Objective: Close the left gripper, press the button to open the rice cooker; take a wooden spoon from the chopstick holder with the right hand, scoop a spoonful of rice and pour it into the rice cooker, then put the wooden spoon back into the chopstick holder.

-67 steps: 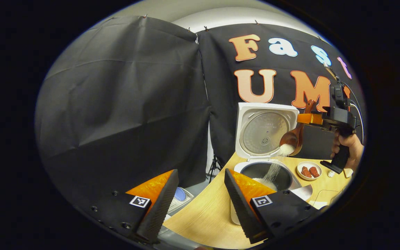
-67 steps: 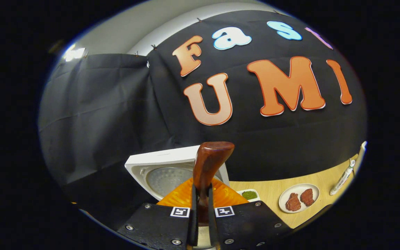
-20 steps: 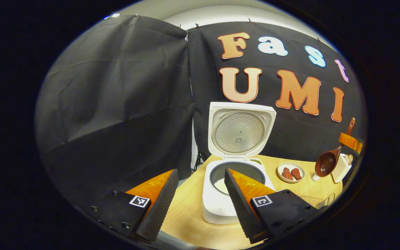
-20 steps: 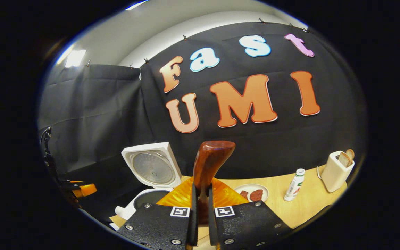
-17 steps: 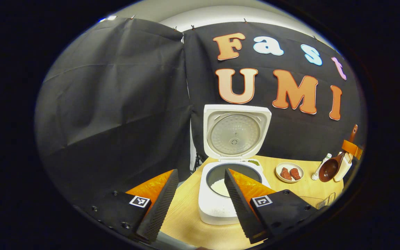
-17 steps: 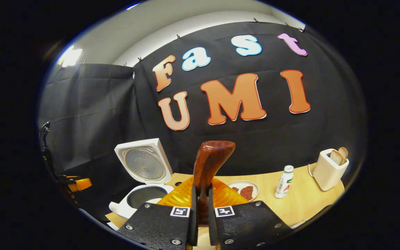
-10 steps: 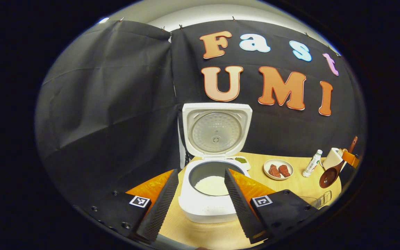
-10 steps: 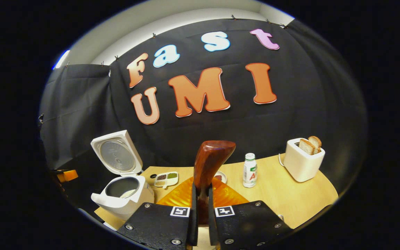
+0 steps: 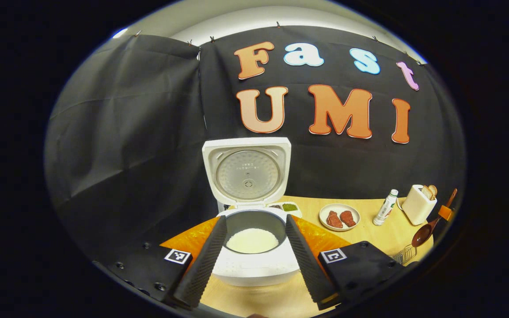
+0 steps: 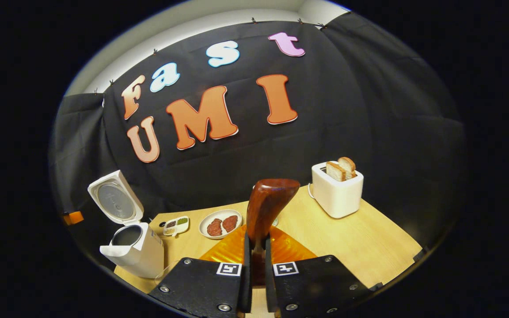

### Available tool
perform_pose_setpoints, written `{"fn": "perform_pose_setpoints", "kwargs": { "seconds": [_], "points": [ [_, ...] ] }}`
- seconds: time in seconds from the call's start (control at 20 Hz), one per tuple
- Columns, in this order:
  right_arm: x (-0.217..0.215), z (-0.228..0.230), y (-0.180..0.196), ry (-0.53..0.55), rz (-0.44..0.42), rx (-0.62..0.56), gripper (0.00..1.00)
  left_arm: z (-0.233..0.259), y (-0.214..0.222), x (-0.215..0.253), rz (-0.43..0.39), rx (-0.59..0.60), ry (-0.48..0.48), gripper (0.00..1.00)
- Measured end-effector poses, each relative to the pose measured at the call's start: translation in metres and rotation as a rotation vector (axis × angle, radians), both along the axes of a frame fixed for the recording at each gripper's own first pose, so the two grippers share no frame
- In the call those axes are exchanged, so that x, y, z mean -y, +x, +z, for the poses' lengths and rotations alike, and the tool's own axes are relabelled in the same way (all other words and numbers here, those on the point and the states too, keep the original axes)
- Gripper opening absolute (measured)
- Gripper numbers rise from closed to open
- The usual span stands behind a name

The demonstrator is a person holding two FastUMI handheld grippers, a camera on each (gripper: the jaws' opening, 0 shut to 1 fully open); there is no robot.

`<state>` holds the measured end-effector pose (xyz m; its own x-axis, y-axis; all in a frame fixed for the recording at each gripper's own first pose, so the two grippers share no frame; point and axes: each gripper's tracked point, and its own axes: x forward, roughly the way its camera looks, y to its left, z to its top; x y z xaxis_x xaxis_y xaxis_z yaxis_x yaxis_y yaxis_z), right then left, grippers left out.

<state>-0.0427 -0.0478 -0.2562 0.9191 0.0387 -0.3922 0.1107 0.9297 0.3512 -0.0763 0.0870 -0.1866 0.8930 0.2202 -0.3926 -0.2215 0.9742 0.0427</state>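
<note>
Swung rightward since before, away from rice cooker (image 10: pixel 133 247). Right gripper (image 10: pixel 254 269) clamped on wooden spoon (image 10: pixel 265 212); left gripper (image 9: pixel 252 256) spread wide, empty.

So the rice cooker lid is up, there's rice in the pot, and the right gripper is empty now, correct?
Not quite: the right gripper is not empty. The right gripper view shows it shut on the wooden spoon. The rice cooker lid is up, with rice in the pot.
</note>
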Motion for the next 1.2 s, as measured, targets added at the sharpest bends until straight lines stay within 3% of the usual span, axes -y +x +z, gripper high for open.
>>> {"fn": "perform_pose_setpoints", "kwargs": {
  "seconds": [0.3,1.2],
  "points": [
    [0.025,-0.037,-0.018,0.015,-0.051,-0.053,0.12,0.012,0.007,0.023,-0.016,0.023,0.028,0.92],
    [0.005,-0.134,-0.013,0.138,-0.043,-0.159,0.15,0.042,0.028,0.04,-0.047,0.07,0.111,0.93]
  ]
}}
